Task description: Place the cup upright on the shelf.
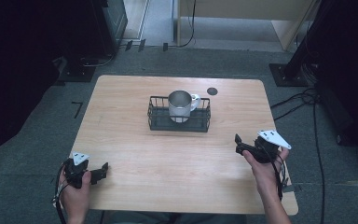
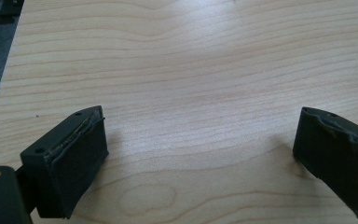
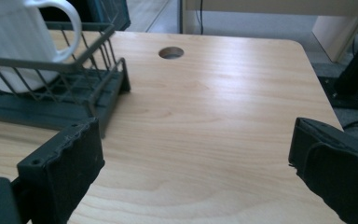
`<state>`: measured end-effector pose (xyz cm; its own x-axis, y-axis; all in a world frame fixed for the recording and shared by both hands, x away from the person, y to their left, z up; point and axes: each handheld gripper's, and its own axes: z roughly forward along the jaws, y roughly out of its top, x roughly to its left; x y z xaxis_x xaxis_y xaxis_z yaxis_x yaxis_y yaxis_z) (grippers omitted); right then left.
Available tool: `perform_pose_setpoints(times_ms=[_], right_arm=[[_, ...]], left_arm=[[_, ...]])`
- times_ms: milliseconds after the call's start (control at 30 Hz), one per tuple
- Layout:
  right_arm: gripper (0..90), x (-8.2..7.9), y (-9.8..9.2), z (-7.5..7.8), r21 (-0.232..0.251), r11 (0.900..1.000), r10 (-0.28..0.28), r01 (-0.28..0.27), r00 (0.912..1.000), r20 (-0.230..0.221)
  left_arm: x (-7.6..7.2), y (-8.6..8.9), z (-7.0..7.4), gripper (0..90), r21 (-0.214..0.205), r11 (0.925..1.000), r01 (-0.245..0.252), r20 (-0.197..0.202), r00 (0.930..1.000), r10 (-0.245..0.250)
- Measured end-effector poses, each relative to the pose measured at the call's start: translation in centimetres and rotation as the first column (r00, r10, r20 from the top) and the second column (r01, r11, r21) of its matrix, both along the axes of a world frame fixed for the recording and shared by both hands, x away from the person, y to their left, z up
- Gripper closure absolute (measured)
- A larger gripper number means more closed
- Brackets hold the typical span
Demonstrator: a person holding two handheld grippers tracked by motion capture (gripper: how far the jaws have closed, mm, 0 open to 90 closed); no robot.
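Observation:
A white mug (image 1: 182, 105) with its handle to the right stands upright inside a dark wire basket (image 1: 154, 117) at the middle of the wooden table (image 1: 135, 149). The right gripper view has the mug (image 3: 14, 42) and the basket (image 3: 74, 88) at upper left. My left gripper (image 1: 100, 171) rests near the table's front left corner, open, with bare wood between its jaws (image 2: 200, 140). Toward the right edge, my right gripper (image 1: 240, 143) is held open and points toward the basket, well short of it, with nothing between the jaws (image 3: 196, 154).
A round cable hole (image 1: 212, 91) sits in the table behind the basket's right end. Cables (image 1: 307, 100) and stand bases (image 1: 286, 74) lie on the grey floor around the table. A pale wooden cabinet (image 1: 242, 18) stands at the back.

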<state>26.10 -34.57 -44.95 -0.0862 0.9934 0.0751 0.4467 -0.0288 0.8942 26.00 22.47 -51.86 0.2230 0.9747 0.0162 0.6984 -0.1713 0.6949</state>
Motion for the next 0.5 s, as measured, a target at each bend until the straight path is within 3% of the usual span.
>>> perform_pose_setpoints(times_ms=[500], right_arm=[[2.6,-2.5,-3.5,-3.8,0.000,0.9980,-0.063,0.063,0.9954,-0.072]], left_arm=[[0.0,0.0,0.0,3.1,0.000,1.0000,0.000,0.000,1.0000,0.000]])
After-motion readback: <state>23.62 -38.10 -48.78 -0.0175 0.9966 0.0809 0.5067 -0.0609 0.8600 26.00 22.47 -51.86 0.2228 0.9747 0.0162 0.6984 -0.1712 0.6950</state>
